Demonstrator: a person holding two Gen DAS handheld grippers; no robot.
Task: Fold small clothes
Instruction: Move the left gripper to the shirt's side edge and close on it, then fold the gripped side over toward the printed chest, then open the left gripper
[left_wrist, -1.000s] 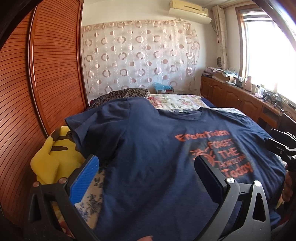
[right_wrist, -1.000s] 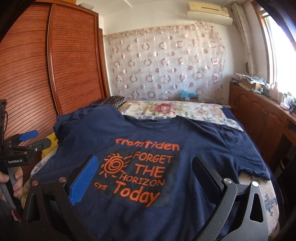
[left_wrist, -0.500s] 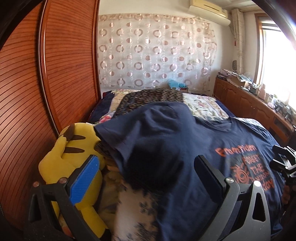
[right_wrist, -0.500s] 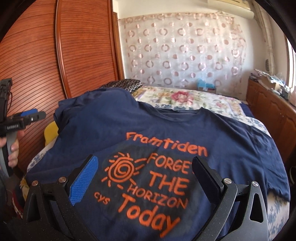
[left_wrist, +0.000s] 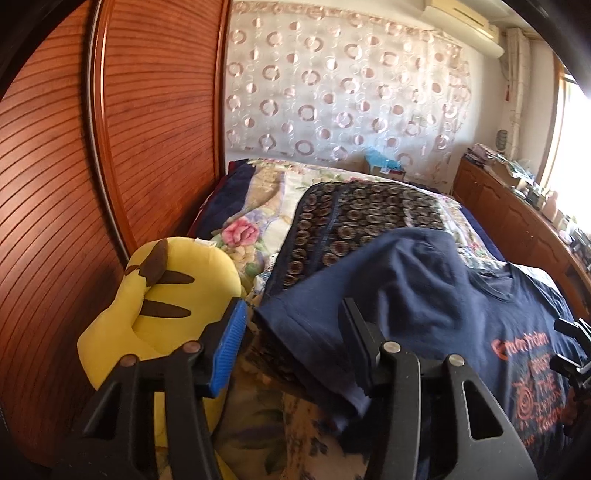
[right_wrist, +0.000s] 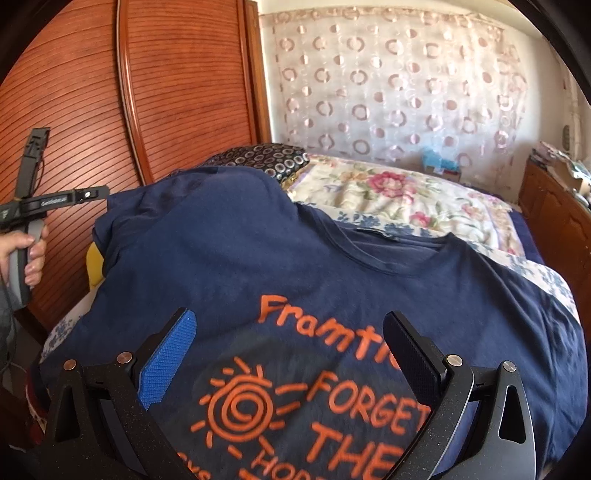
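A navy T-shirt (right_wrist: 258, 258) with orange print lies spread face up on the bed. In the left wrist view its left sleeve (left_wrist: 332, 317) lies between the fingers of my left gripper (left_wrist: 291, 328), which is open, with the sleeve hem just ahead of the jaws. My right gripper (right_wrist: 288, 336) is open and empty, hovering over the shirt's chest print. The left gripper also shows at the left edge of the right wrist view (right_wrist: 55, 203), held in a hand.
A yellow plush toy (left_wrist: 166, 295) lies at the bed's left edge beside a brown slatted wardrobe (left_wrist: 110, 147). A dark patterned pillow (left_wrist: 362, 218) and a floral quilt (right_wrist: 406, 199) lie behind the shirt. A wooden cabinet (left_wrist: 517, 229) runs along the right.
My left gripper has swung left from the shirt's body to its left sleeve, and its fingers have narrowed. My right gripper has moved closer over the print.
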